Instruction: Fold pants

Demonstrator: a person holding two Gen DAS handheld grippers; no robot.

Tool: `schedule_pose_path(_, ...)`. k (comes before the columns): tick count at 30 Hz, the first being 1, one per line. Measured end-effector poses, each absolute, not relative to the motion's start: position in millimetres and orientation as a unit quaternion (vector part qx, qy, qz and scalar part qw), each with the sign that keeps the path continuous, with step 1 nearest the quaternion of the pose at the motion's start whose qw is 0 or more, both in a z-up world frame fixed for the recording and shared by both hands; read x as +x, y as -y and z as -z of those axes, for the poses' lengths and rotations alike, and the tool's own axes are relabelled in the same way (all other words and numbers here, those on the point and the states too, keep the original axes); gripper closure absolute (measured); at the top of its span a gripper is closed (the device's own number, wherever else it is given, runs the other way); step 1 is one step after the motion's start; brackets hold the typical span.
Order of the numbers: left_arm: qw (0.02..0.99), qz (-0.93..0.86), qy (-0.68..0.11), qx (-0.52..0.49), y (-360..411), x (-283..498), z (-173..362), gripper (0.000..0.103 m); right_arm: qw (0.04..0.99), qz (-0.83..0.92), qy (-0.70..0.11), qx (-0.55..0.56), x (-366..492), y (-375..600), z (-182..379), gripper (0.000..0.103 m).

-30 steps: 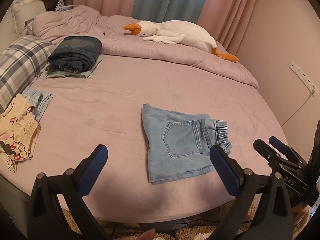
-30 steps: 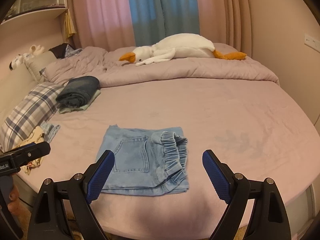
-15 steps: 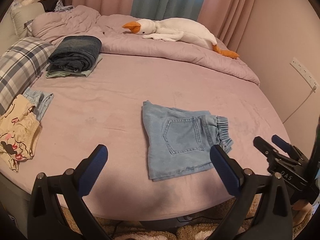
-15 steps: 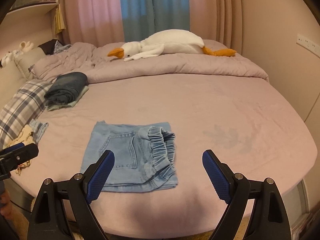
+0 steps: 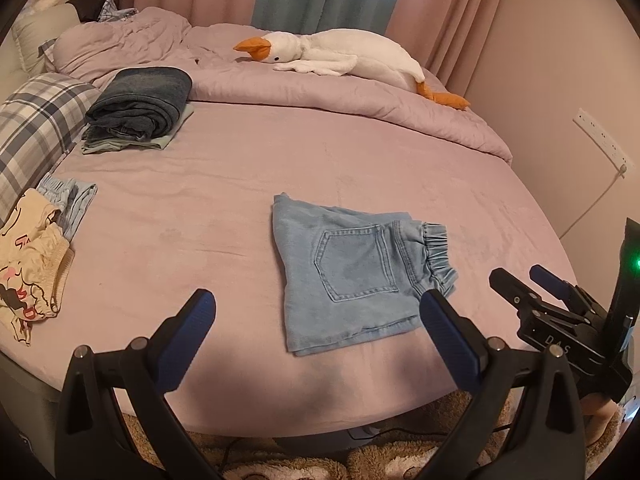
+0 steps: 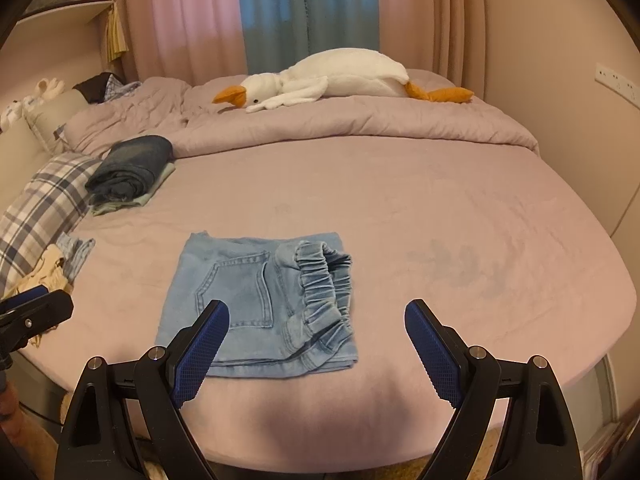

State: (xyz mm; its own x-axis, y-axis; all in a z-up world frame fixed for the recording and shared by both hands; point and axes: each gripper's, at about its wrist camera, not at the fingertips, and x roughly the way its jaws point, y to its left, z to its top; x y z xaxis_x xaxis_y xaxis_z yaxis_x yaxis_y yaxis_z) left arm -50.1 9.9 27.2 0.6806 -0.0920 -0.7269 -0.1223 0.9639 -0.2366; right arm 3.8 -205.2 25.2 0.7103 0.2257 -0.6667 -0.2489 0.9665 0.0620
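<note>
Light blue denim pants (image 5: 356, 268) lie folded into a square on the pink bed, back pocket up and the elastic waistband at their right side; they also show in the right wrist view (image 6: 260, 300). My left gripper (image 5: 316, 340) is open and empty, held back over the bed's near edge. My right gripper (image 6: 316, 352) is open and empty, just short of the pants' near edge. The right gripper also shows at the right edge of the left wrist view (image 5: 536, 284).
A stack of folded dark jeans (image 5: 140, 104) sits at the back left beside a plaid pillow (image 5: 32, 128). Unfolded cream and striped clothes (image 5: 32, 256) lie at the left edge. A plush goose (image 5: 344, 56) lies on the bunched duvet. A shaggy rug (image 5: 360, 456) is below.
Both grippers have drawn back and up from the bed a little, so the pants sit farther off in both views. The pants have not moved. Both grippers stay open.
</note>
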Motion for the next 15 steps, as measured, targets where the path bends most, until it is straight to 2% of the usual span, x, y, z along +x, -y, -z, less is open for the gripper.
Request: schedule_pose_path(15, 0.904, -0.007, -0.408, -0.130, -6.9, -45.9, -21.9, 0.001, 0.923, -0.123, -0.364, -0.017, 6.5, 205.8, -20.4, 0.014)
